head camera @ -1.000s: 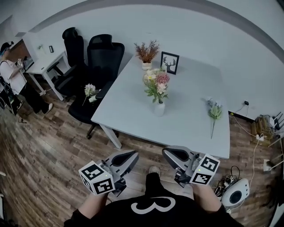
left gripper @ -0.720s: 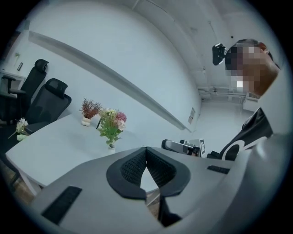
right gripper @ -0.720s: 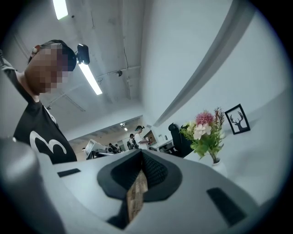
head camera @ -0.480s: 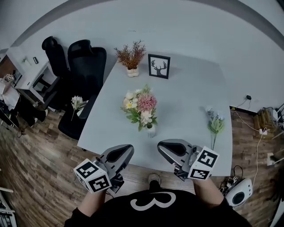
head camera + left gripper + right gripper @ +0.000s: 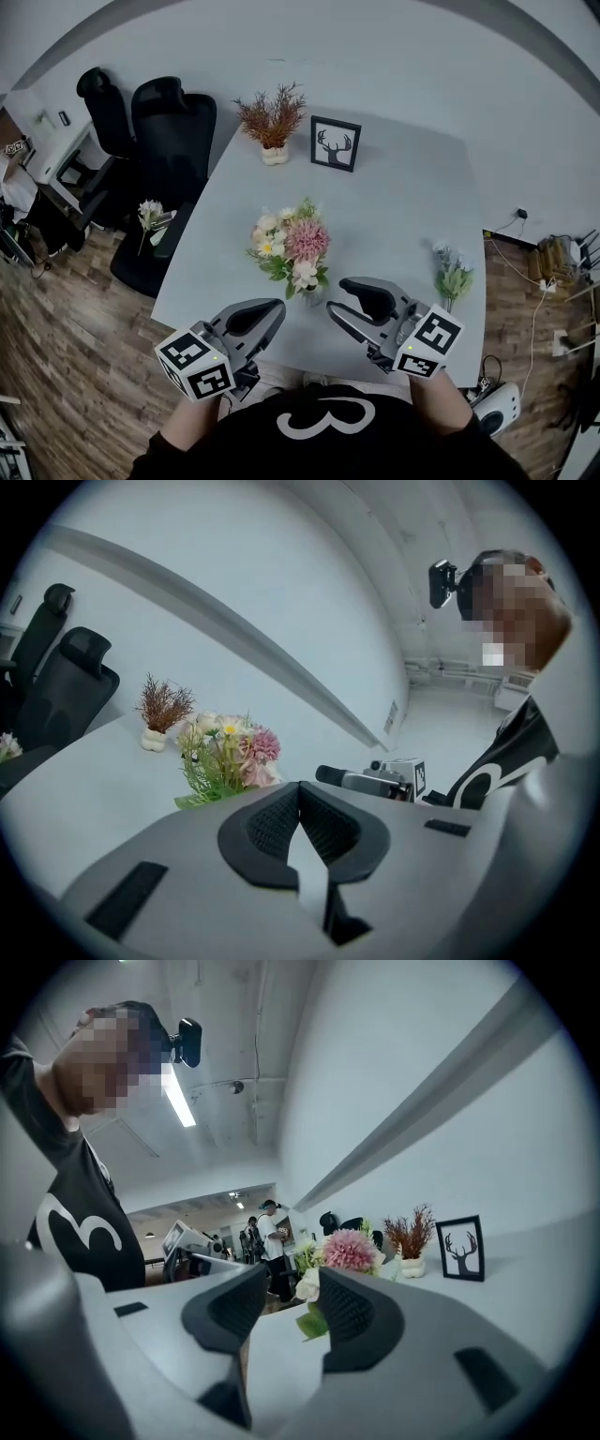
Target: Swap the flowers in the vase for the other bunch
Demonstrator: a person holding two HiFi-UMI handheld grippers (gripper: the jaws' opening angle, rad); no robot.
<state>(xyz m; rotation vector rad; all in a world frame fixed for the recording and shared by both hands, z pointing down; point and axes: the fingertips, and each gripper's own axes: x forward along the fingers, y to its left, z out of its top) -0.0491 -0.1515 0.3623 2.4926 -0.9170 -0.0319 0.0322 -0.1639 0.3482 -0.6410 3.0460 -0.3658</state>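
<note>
Both grippers hover over the near edge of the smooth, pale surface. Your left gripper has its fingers together. Your right gripper's fingers have just been opening, with nothing between them. Fluffy flowers fill the vase just ahead. The other bunch lies by the right edge, open room between.

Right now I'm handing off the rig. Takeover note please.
Left gripper: jaws shut, empty.
Right gripper: jaws apart, just been opening, nothing between them.
First bunch stands in the vase, mid table, just ahead of both grippers.
Other bunch lies flat near the table's right edge.
Done: nothing swapped yet.
Left: pull the first bunch, put the other in.
</note>
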